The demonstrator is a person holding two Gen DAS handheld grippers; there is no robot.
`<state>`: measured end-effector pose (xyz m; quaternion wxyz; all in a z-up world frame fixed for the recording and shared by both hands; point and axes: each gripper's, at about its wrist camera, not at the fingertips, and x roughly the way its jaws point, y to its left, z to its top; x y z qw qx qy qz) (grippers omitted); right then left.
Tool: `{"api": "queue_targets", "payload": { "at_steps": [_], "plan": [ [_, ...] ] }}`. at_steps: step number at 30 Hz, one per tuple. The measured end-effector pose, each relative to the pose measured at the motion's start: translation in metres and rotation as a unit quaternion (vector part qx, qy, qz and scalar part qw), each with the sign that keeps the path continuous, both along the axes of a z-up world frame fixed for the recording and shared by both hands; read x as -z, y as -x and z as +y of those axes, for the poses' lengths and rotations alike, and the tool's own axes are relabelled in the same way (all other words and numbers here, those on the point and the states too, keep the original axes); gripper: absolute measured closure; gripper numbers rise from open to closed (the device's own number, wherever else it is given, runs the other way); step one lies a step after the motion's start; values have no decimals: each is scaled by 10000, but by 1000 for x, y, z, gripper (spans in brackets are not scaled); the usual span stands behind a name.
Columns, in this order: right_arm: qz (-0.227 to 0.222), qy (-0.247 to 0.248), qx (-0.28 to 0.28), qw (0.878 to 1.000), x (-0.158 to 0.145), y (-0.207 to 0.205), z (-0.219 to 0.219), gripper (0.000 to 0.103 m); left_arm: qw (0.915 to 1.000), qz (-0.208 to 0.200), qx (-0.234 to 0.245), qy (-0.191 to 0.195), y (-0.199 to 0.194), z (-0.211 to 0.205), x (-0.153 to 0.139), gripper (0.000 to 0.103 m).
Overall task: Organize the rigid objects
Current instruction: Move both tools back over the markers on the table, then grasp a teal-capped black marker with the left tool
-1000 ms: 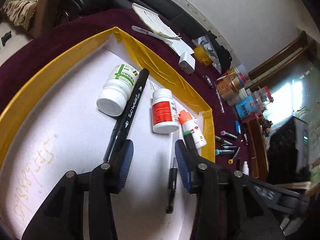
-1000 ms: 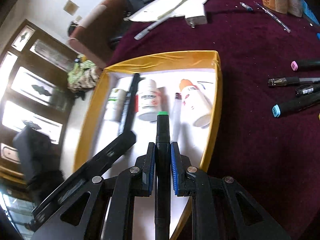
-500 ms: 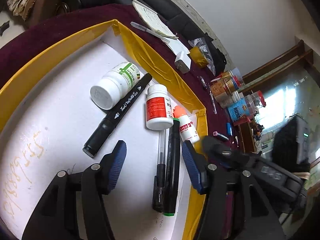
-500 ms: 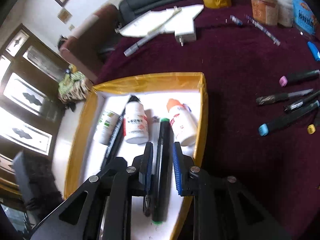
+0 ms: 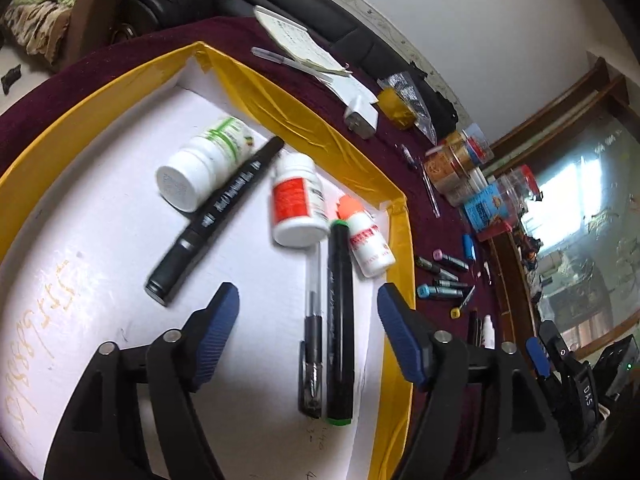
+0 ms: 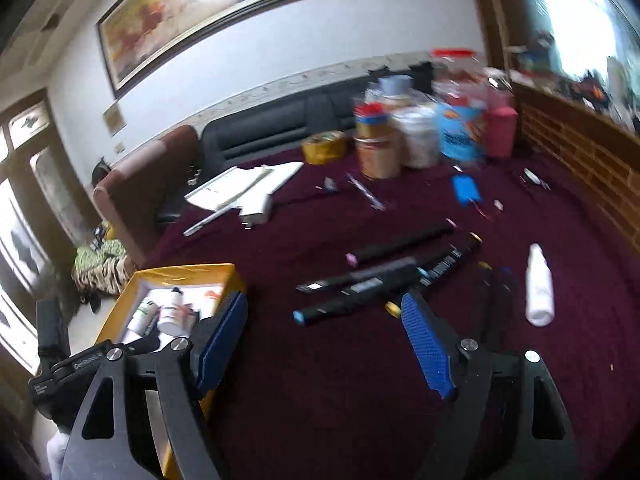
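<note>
green-tipped marker [image 5: 339, 320] now lying in tray [image 5: 402, 248] | right gripper [image 6: 324, 344] jaws just opened, empty | left gripper [image 5: 308, 332] jaws widening, empty

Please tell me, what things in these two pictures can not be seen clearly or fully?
- Left wrist view: print on the red-label bottle is blurred.
- Left wrist view: the tray is cut off by the bottom edge.
- Right wrist view: the jars are smeared by motion blur.
- Right wrist view: the right gripper finger hides part of the tray.

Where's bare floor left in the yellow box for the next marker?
Free: the white floor left of the black marker, out to the box's yellow wall, and the patch between that marker and the clear pen. Crowded: the far right corner, with bottles, pen and green-capped marker side by side.
</note>
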<state>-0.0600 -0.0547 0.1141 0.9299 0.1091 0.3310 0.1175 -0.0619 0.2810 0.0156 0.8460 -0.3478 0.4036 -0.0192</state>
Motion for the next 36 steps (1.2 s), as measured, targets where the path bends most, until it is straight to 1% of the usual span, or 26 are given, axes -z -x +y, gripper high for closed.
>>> {"api": "queue_targets", "payload": {
  "at_steps": [2, 4, 6, 7, 9, 10, 12, 14, 15, 17, 18, 21, 23, 24, 25, 26, 27, 29, 30, 31, 32, 33, 34, 35, 36],
  "plan": [
    [-60, 11, 142, 9999, 2, 7, -17, 28, 9999, -3, 101, -43, 0, -6, -1, 29],
    [-164, 75, 243, 9995, 1, 16, -29, 28, 9999, -10, 142, 62, 0, -5, -2, 29],
    [-262, 146, 365, 9989, -3, 22, -45, 28, 9997, -243, 91, -12, 6, -4, -16, 29],
    [-310, 194, 433, 9984, -5, 23, -54, 28, 9986, -510, 89, -125, 12, -8, -30, 29],
    [-380, 262, 548, 9974, -8, 25, -73, 27, 9954, -879, 191, -325, 22, -19, -54, 27],
    [-422, 296, 610, 9968, -7, 24, -82, 25, 9927, -1047, 324, -504, 25, -30, -69, 23],
    [-457, 357, 681, 9960, -6, 17, -96, 23, 9879, -1164, 616, -822, 22, -52, -87, 21],
    [-406, 402, 786, 9953, -2, 6, -112, 23, 9798, -1189, 1084, -1189, 14, -82, -98, 21],
    [-348, 369, 842, 9952, 2, -2, -120, 23, 9747, -1126, 1359, -1374, 8, -99, -99, 21],
    [-196, 170, 926, 9954, 10, -17, -139, 23, 9666, -882, 1745, -1660, -8, -130, -94, 21],
    [-150, 100, 955, 9953, 15, -21, -145, 23, 9625, -773, 1939, -1731, -17, -145, -89, 21],
    [26, -112, 1121, 9936, 33, -37, -166, 23, 9538, -501, 2252, -1924, -40, -175, -73, 21],
    [43, -219, 1220, 9923, 43, -40, -176, 23, 9481, -331, 2390, -2073, -60, -190, -62, 21],
    [38, -279, 1260, 9916, 49, -39, -181, 23, 9466, -285, 2419, -2114, -66, -194, -58, 21],
    [51, -326, 1281, 9912, 54, -39, -184, 23, 9424, -185, 2475, -2243, -80, -201, -51, 21],
    [107, -371, 1305, 9907, 60, -39, -187, 23, 9377, -106, 2520, -2391, -87, -208, -46, 21],
    [208, -402, 1322, 9902, 64, -41, -190, 23, 9306, -45, 2569, -2606, -96, -216, -39, 21],
    [289, -546, 1295, 9897, 67, -43, -195, 23, 9146, -15, 2769, -2946, -107, -227, -28, 22],
    [290, -541, 1323, 9893, 68, -43, -197, 23, 9045, -2, 2868, -3156, -114, -234, -22, 23],
    [299, -523, 1323, 9894, 68, -44, -198, 23, 8959, 38, 2925, -3343, -120, -242, -15, 30],
    [328, -547, 1288, 9896, 69, -44, -199, 23, 8874, 85, 2980, -3515, -125, -246, -9, 43],
    [346, -571, 1277, 9896, 70, -45, -199, 23, 8812, 147, 3023, -3631, -128, -250, -3, 54],
    [367, -579, 1265, 9896, 71, -46, -200, 23, 8853, 51, 3047, -3513, -128, -250, -3, 71],
    [385, -562, 1248, 9898, 71, -46, -199, 23, 8901, 72, 3098, -3343, -128, -250, -4, 79],
    [397, -555, 1240, 9899, 72, -47, -199, 23, 8908, 94, 3090, -3330, -129, -251, -4, 81]
  ]
}}
